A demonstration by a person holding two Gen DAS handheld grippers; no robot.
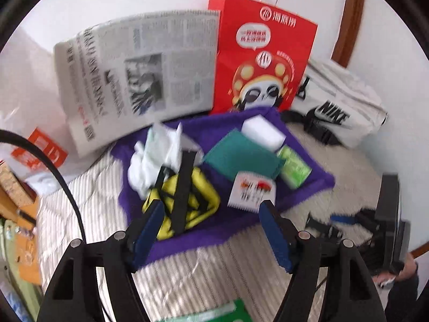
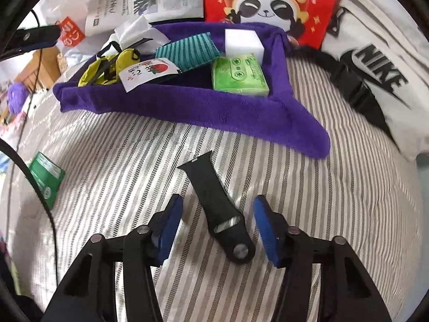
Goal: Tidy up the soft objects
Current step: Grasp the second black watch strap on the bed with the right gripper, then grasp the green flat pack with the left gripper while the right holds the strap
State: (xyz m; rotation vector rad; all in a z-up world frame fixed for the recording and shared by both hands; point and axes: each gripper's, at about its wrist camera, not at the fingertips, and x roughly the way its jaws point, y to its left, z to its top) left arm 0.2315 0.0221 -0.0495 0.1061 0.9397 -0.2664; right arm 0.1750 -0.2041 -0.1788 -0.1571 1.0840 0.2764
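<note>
A purple plush tray lies on the striped bed cover. In it are a yellow strapped pouch, crumpled white tissue, a teal cloth, a white sponge block, a green tissue pack and a small printed packet. My left gripper is open and empty over the tray's near edge. My right gripper is open, with a black watch strap lying flat between its fingers.
A newspaper, a red panda paper bag and a white Nike bag stand behind the tray. A green packet lies on the cover at the left. A black cable crosses the left side.
</note>
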